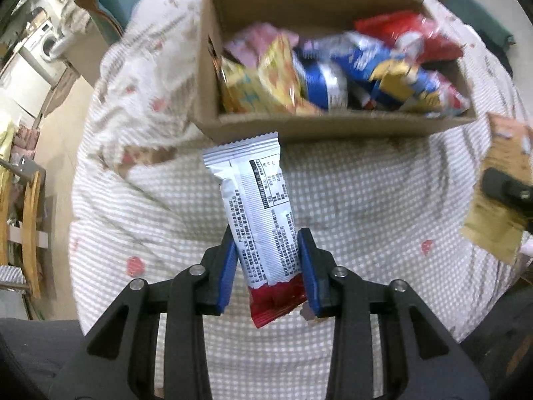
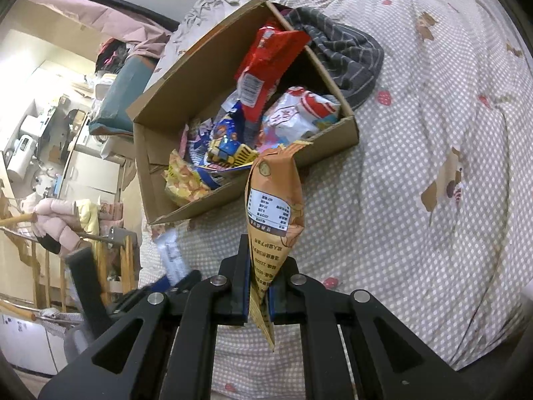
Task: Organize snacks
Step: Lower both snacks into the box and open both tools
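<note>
A cardboard box full of several snack packets sits on a checkered bedspread. My left gripper is shut on a white snack bar with a red end, held above the bed just in front of the box. My right gripper is shut on an orange snack packet, held upright near the box's front corner. The orange packet and right gripper also show at the right edge of the left wrist view. The left gripper and white bar show blurred at lower left of the right wrist view.
The bedspread has bear and strawberry prints. A grey striped cloth lies behind the box. A washing machine, wooden rack and room clutter lie beyond the bed's left edge.
</note>
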`<state>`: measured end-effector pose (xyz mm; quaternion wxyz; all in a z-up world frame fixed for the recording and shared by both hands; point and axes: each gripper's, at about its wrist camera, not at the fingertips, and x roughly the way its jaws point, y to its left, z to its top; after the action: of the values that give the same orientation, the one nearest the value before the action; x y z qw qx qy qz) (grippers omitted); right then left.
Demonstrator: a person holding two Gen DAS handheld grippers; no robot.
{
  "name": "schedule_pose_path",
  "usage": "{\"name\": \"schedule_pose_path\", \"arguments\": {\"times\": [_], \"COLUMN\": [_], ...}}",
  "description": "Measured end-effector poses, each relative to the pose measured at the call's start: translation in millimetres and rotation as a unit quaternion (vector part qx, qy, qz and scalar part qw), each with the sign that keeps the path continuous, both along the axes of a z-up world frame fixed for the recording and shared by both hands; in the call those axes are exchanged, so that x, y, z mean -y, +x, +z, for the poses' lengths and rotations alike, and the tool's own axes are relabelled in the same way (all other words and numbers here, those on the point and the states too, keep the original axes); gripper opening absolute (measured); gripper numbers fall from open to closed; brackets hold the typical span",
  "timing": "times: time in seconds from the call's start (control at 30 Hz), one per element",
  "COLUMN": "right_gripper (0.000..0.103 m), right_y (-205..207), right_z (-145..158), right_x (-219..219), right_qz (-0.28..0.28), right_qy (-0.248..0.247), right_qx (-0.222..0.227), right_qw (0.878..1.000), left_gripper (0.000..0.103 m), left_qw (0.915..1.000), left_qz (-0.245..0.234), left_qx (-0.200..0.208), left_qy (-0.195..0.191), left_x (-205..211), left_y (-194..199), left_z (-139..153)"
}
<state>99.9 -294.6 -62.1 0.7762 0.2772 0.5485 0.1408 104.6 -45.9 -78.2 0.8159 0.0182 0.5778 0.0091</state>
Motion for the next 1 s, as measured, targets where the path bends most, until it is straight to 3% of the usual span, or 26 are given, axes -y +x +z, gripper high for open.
{"name": "schedule_pose_path", "arguments": {"times": [0.1,0.2,0.47,0.7,1.0], "right_gripper": [0.008,0.008,0.008,0.008,0.008], "right_y": [2,7,13,30,63], "right_z": [4,12,40,60,61], "right_x": [-8,-18,-30,-36,-29], "right_qz": [0.008,0.022,0.045,0.050,0.033], "right_qy": [-0.006,0.018,0.044,0.035,0.047], "right_qx": [0.008,0.028,0.095,0.139,0.133], "right_qw": [1.000,0.999,0.993,0.989,0.989], "left_gripper": [0.031,0.031,0.031,0.031,0.031], "left_qw": [0.9998,0.9991,0.9951,0.9912,0.9874], "left_qz": [-0.010,-0.015,-0.021,-0.022,-0.029], "left_qx": [0.019,0.039,0.096,0.130,0.154], "left_qy": [0.000,0.000,-0.003,-0.008,-0.020], "left_x": [-3,0,-9,-22,-26], "left_y": [-3,-5,26,51,85], "left_z": [20,39,81,98,102]}}
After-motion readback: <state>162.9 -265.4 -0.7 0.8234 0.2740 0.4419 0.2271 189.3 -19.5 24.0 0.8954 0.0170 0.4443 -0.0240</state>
